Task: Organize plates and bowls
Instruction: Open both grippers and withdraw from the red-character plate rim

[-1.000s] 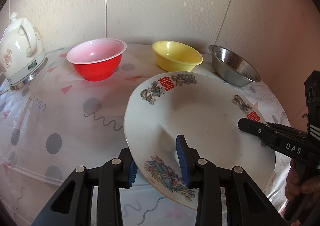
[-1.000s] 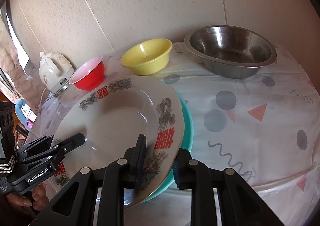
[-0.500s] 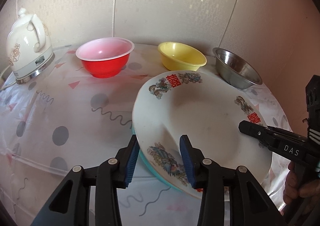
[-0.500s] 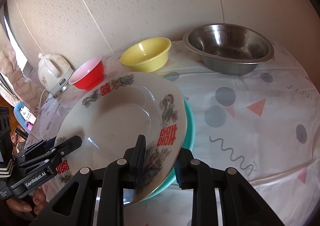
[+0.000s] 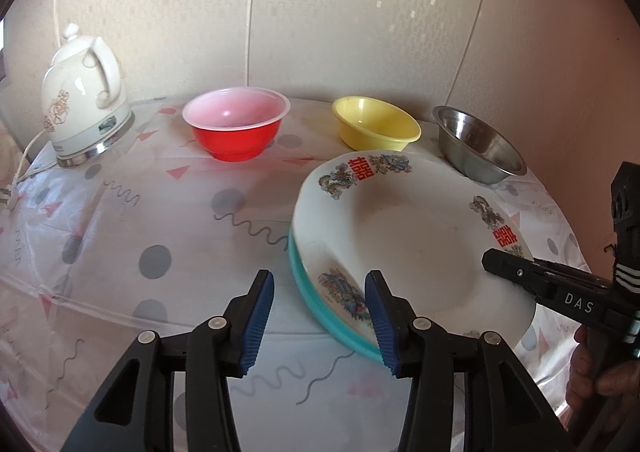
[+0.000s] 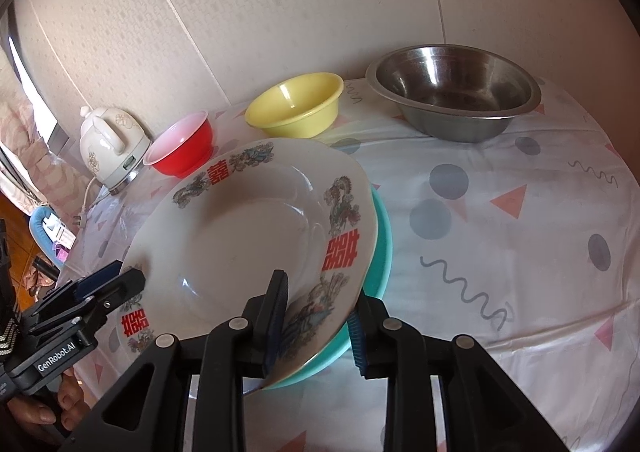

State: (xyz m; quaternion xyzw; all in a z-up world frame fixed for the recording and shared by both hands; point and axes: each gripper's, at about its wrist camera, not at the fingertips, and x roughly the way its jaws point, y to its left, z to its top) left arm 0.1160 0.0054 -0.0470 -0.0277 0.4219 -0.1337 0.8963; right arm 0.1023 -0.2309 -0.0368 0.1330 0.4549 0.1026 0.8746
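Resting on a teal plate (image 5: 320, 316) near the table's (image 5: 160, 212) front edge, the white patterned plate (image 5: 420, 244) is the landmark here. The left tool (image 5: 318, 316) has just been opening; its blue pads now stand apart and clear of the white plate's rim, one pad to the plate's left over the tablecloth, the other above the rim. The right tool (image 6: 316, 316) straddles the opposite rim of both plates, its jaws having eased apart; whether the pads press on the rim I cannot tell. Behind the white plate sit a red bowl (image 5: 236, 124), a yellow bowl (image 5: 376, 124) and a steel bowl (image 5: 480, 144). Far left of it stands a white kettle (image 5: 84, 100).
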